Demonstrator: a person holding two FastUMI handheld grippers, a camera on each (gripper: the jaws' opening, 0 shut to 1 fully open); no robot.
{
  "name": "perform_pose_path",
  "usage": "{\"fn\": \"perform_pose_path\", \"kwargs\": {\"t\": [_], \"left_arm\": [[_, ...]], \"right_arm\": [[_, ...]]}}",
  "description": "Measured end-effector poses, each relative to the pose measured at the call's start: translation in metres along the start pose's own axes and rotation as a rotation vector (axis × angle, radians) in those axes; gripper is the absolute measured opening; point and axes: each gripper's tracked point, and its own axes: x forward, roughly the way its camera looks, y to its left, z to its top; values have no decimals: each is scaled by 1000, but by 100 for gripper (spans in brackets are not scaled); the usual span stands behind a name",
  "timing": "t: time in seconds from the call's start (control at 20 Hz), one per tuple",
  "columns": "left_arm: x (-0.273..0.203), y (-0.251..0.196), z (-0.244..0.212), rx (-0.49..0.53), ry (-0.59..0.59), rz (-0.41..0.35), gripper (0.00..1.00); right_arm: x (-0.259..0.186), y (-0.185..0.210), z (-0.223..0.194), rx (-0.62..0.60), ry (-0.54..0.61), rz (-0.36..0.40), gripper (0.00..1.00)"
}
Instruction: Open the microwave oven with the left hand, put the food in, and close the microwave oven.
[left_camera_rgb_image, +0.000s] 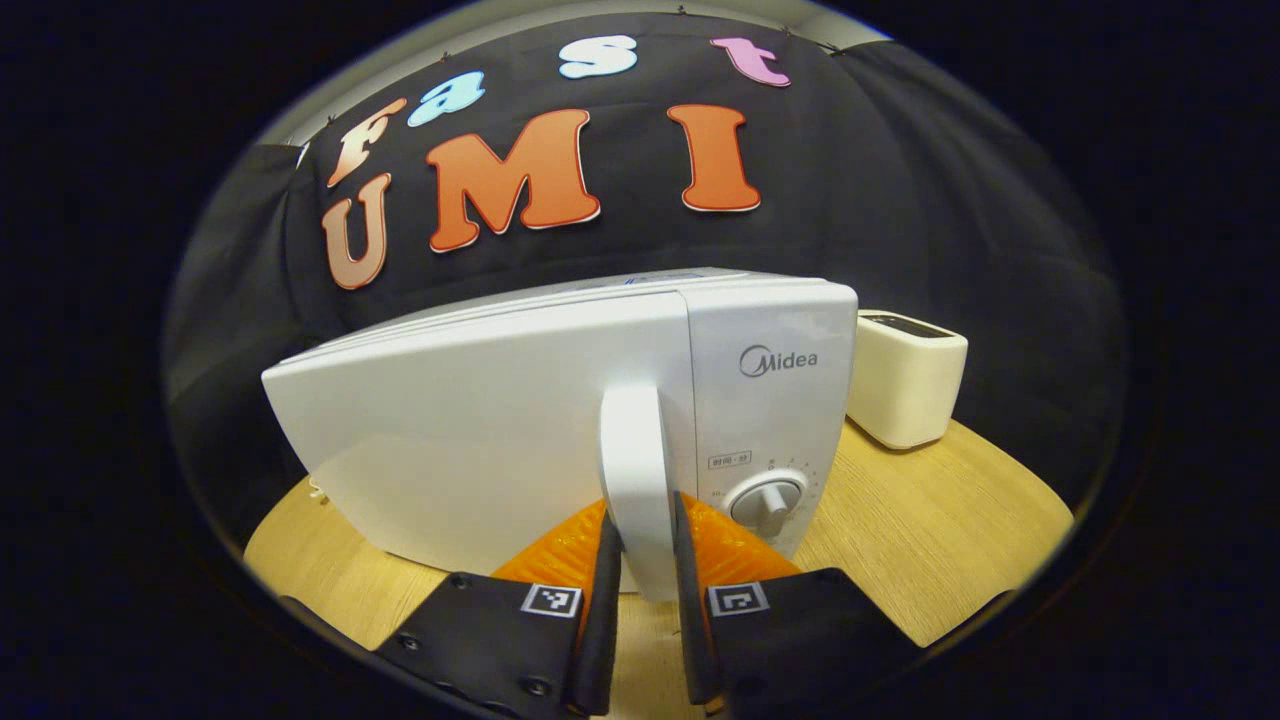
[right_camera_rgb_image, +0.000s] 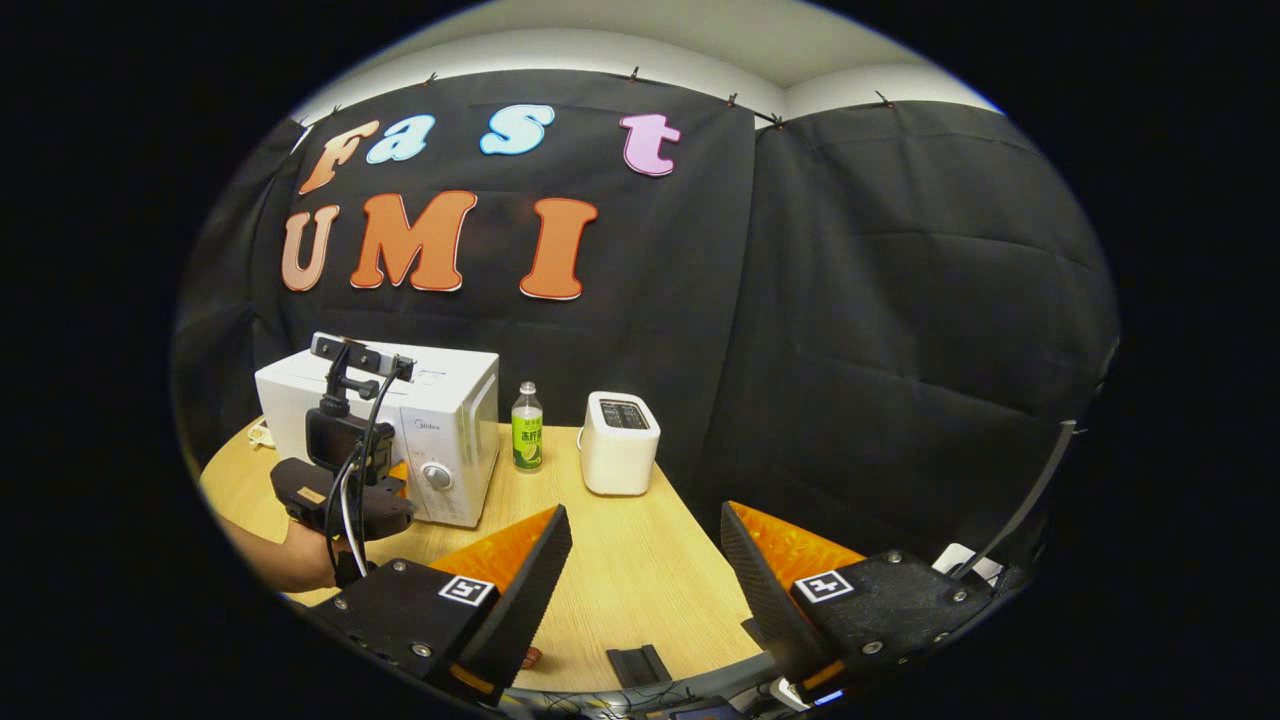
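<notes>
Left gripper view: left gripper (left_camera_rgb_image: 647, 560) clamps the microwave oven (left_camera_rgb_image: 560, 430) door handle (left_camera_rgb_image: 633, 470), door seemingly shut; right gripper (right_camera_rgb_image: 640, 560) wide above bare worktop (right_camera_rgb_image: 640, 590).

Glossy plastic microwave (left_camera_rgb_image: 480, 430), wood-grain table (left_camera_rgb_image: 930, 530)

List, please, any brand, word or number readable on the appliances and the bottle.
"Midea": on the microwave panel, right of the handle, above the dial.
Small box and marks by the dial: too small to read.
Bottle label: too small to read.

Microwave (right_camera_rgb_image: 400, 425) on table (right_camera_rgb_image: 640, 580) — bottle (right_camera_rgb_image: 527, 427), then toaster (right_camera_rgb_image: 619, 443) to its right
</notes>
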Motion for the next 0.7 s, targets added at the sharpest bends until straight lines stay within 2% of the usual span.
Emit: {"fn": "perform_pose_path", "kwargs": {"t": [0.05,0.1,0.15,0.25,0.3,0.5,0.7], "left_arm": [[-1,-1,1,-16,-7,-10,27],[-1,-1,0,-11,1,-18,27],[-1,-2,-1,-1,5,-22,21],[-1,-3,-1,26,15,-31,21],[-1,-2,-1,22,16,-37,17],[-2,-1,-2,24,18,-46,17],[-19,2,-10,-2,41,-11,17]], "right_arm": [[0,2,-1,0,1,5,93],[1,4,0,1,3,12,94],[2,7,-1,1,4,20,94],[3,12,-4,0,10,34,94],[4,13,-5,0,12,38,94],[5,16,-3,-1,11,55,94],[5,23,-7,2,21,76,94]]}}
